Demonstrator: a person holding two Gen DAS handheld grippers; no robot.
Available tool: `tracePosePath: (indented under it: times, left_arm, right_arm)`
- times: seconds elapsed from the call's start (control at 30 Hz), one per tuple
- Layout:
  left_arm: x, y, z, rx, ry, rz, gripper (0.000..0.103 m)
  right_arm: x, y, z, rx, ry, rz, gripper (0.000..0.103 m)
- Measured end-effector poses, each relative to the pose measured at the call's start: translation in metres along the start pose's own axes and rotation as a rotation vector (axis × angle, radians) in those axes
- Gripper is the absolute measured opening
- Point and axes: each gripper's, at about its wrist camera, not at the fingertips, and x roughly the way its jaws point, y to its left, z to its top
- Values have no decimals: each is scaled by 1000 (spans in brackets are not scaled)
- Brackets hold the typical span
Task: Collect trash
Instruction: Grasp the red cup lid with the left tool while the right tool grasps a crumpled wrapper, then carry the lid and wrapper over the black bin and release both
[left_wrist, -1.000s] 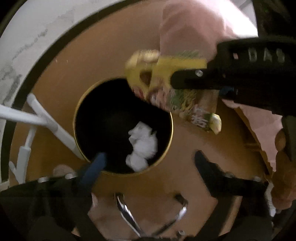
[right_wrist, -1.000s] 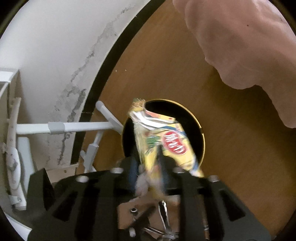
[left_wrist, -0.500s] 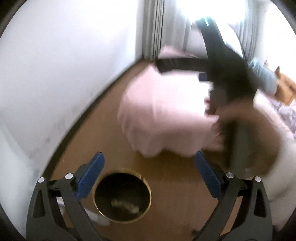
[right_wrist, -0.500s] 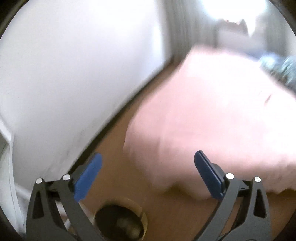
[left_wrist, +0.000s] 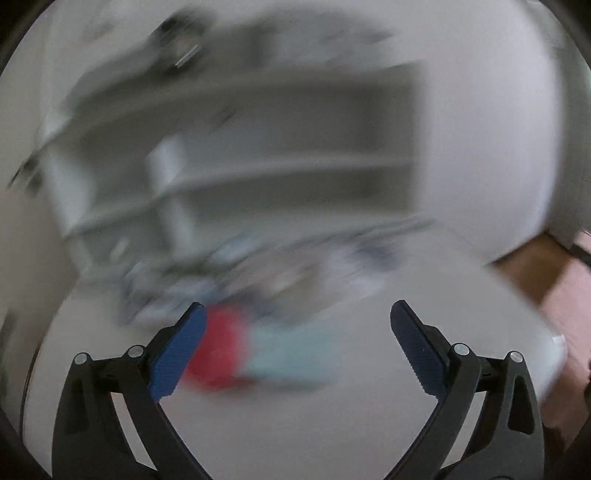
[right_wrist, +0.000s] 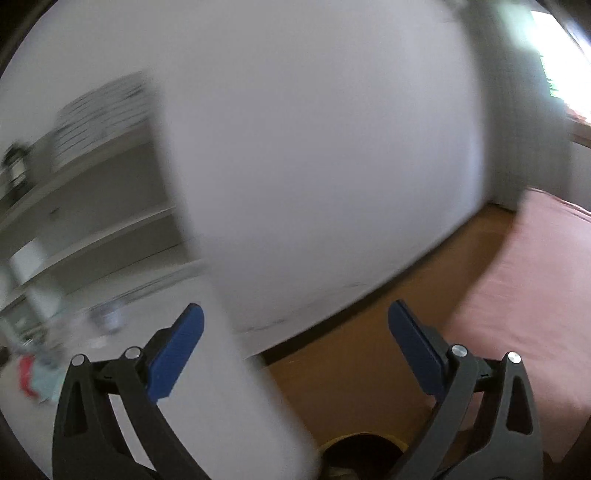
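No readable text in either view.

Motion blur smears every surface: the red and pale blue packet (left_wrist: 258, 350) on the table (left_wrist: 332, 424), just beyond the left fingers (left_wrist: 177, 350), shows colour only, no letters; the shelf unit (left_wrist: 258, 147) farther back and the wall past the right fingers (right_wrist: 173, 362) carry no legible label, number or sign.

2 tools (left_wrist: 295, 343) (right_wrist: 293, 343), 1 bin (right_wrist: 364, 448), 1 red-teal pkt (left_wrist: 258, 354).
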Motion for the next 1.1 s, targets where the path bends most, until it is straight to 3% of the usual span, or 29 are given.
tracePosePath:
  times: [0.1, 0.2, 0.4, 0.53, 0.57, 0.6, 0.67, 0.8, 0.87, 0.93, 1.07, 1.1]
  left_arm:
    - [25, 41, -18, -61, 105, 24, 96]
    - [42, 71, -27, -148, 158, -20, 96]
    - [63, 91, -33, -220, 246, -129, 96]
    - [84, 93, -36, -231, 276, -216, 95]
    - [90, 93, -36, -220, 282, -233, 83]
    - [93, 94, -36, -211, 284, -255, 78]
    - [94, 101, -36, -224, 284, -280, 77]
    - [77, 127, -30, -186, 193, -198, 76]
    - [73, 140, -27, -172, 171, -143, 75]
    - [69, 148, -23, -164, 163, -110, 75]
    - [75, 160, -26, -179, 169, -89, 75]
    - [77, 162, -27, -184, 173, -95, 75]
  right_arm:
    - [19, 70, -2, -87, 60, 139, 96]
    - [30, 115, -7, -152, 99, 213, 96]
    - [54, 174, -15, -231, 150, 261, 96]
    - [82, 209, -25, -271, 222, 275, 96]
    - [87, 212, -23, -280, 240, 283, 96]
    - [94, 218, -23, -288, 261, 295, 96]
    - [113, 229, -22, -311, 308, 306, 96]
    - [154, 249, -17, -338, 369, 288, 96]
    - [173, 254, -16, -338, 400, 275, 87]
    - [191, 260, -19, -339, 456, 277, 65]
    - [203, 271, -30, -374, 507, 295, 37]
    - [202, 272, -30, -375, 509, 304, 35]
